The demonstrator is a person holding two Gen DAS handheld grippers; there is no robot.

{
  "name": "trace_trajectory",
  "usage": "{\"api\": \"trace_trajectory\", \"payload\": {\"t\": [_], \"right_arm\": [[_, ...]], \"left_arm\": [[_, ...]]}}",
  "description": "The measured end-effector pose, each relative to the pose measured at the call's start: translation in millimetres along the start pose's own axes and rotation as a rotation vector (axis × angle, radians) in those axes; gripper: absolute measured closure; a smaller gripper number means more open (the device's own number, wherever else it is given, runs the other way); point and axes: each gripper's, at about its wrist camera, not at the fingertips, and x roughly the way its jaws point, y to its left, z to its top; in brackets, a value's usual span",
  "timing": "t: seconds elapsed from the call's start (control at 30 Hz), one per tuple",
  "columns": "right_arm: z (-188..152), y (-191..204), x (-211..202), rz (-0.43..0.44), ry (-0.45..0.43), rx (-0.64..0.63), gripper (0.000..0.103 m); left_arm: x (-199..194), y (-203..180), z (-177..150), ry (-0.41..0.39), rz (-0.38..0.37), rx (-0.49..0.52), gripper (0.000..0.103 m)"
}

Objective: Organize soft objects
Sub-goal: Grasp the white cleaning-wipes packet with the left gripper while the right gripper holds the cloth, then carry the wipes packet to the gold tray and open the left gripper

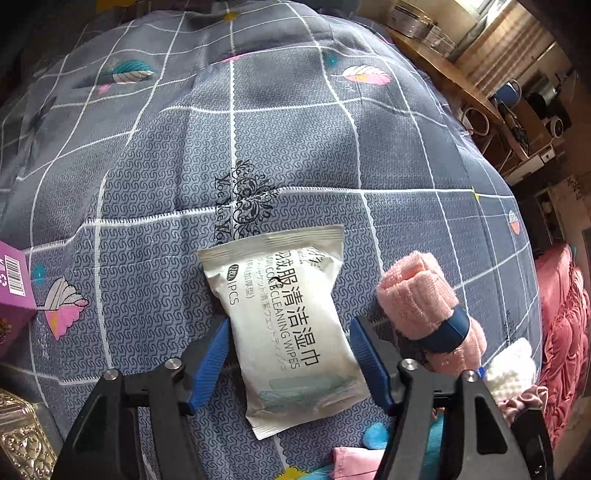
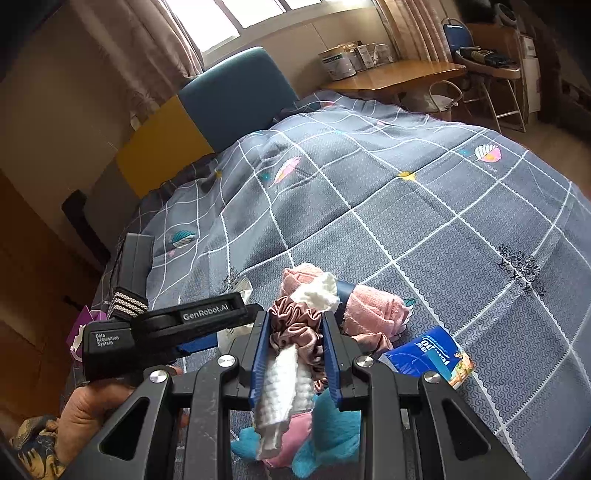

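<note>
White wipes pack (image 1: 291,325) is lying on the bed (image 1: 166,177) between my left gripper's (image 1: 290,360) parted fingers (not yet pinched); I'm judging closing comes next. Rightward, my right gripper (image 2: 295,354) is clamping a white knitted cloth (image 2: 282,384) beside the satin scrunchie (image 2: 295,328).

I'm in a home bedroom. A bed (image 2: 424,229) with a gray checked quilt fills the frame's middle. Upper frame: curtained window (image 2: 236,18), wooden desk (image 2: 399,75).
</note>
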Motion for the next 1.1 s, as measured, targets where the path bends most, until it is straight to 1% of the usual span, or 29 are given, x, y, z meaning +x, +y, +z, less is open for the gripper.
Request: {"api": "trace_trajectory", "payload": {"t": [0.03, 0.13, 0.23, 0.33, 0.4, 0.47, 0.6, 0.63, 0.7, 0.77, 0.87, 0.93, 1.03, 1.1], "right_arm": [[-0.5, 0.9, 1.3, -0.004, 0.006, -0.006, 0.075], [-2.0, 6.4, 8.2, -0.032, 0.029, -0.046, 0.075], [-5.1, 12.9, 12.1, -0.055, 0.041, -0.089, 0.076], [-6.3, 12.9, 13.0, -0.066, 0.043, -0.096, 0.075], [-6.7, 12.2, 14.4, -0.061, 0.049, -0.094, 0.075], [-7.8, 15.3, 15.5, -0.044, 0.055, -0.106, 0.076], [-13.8, 30.5, 19.5, -0.014, 0.068, -0.181, 0.075], [-16.2, 35.5, 21.0, -0.004, 0.075, -0.207, 0.075], [-22.9, 47.9, 23.5, 0.018, 0.090, -0.273, 0.075], [-32.3, 63.2, 27.5, 0.040, 0.112, -0.359, 0.075], [-51.6, 86.7, 35.6, 0.053, 0.150, -0.501, 0.075], [-62.6, 96.7, 41.6, 0.054, 0.171, -0.564, 0.075], [-74.9, 104.2, 51.7, 0.030, 0.199, -0.624, 0.076], [-79.7, 104.9, 59.5, 0.003, 0.222, -0.640, 0.076]], "left_arm": [[0.3, -2.2, -2.7, -0.008, 0.003, 0.019, 0.050], [-1.4, -9.5, -11.0, -0.039, 0.012, 0.083, 0.057], [-8.5, -13.4, -14.2, -0.051, 0.015, 0.133, 0.061], [-37.2, -5.4, -5.1, -0.106, 0.022, 0.154, 0.062], [-64.3, 1.8, 8.6, -0.160, 0.015, 0.138, 0.062], [-100.9, 12.8, 21.6, -0.233, 0.019, 0.118, 0.062], [-173.1, 56.0, 41.5, -0.363, 0.048, 0.063, 0.062], [-193.2, 69.8, 44.2, -0.400, 0.065, 0.045, 0.062], [-222.5, 100.2, 47.2, -0.452, 0.100, 0.015, 0.062], [-252.9, 138.5, 40.1, -0.495, 0.135, -0.029, 0.062], [-280.1, 194.6, 20.9, -0.535, 0.179, -0.104, 0.062], [-290.5, 229.2, 0.4, -0.549, 0.197, -0.148, 0.062], [-298.7, 278.0, -42.0, -0.558, 0.203, -0.226, 0.062], [-302.0, 306.6, -70.7, -0.561, 0.211, -0.266, 0.062]]}}
